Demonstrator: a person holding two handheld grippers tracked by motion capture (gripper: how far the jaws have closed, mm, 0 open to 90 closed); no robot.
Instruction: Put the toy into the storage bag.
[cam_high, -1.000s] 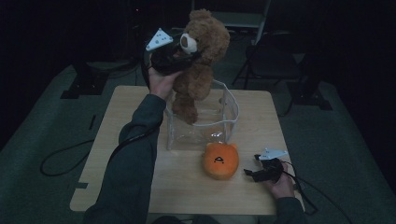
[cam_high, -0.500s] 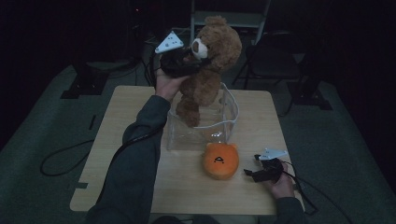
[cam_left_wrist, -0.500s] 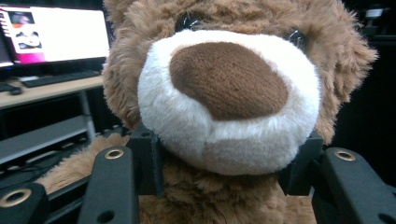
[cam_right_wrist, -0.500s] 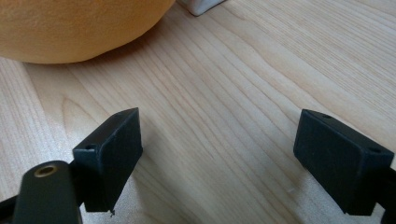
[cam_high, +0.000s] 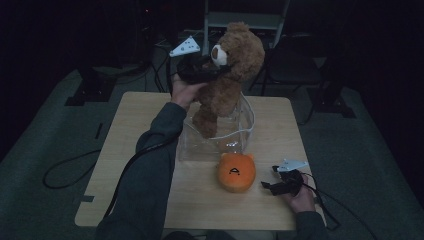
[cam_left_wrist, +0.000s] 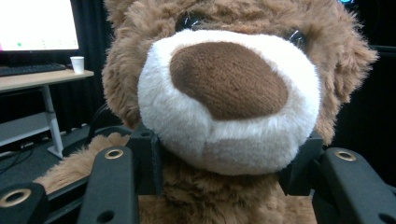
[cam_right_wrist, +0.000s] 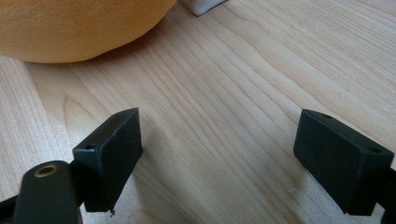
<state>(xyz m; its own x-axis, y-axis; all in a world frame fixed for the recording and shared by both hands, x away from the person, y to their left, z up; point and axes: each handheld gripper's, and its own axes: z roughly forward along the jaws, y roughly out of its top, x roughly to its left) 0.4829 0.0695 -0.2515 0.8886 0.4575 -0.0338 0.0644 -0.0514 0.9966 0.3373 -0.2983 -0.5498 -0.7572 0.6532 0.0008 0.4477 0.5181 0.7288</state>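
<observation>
Light wood table (cam_high: 135, 150) on dark carpet — clear plastic box (cam_high: 239, 134) stands near middle, orange round plush (cam_high: 236, 172) just in front of it, right gripper (cam_high: 267, 185) rests near front right corner.

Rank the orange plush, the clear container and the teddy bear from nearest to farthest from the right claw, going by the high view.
1. orange plush, just left of the right claw.
2. clear container, behind the plush at mid-table.
3. teddy bear, lifted above the container's far side.
</observation>
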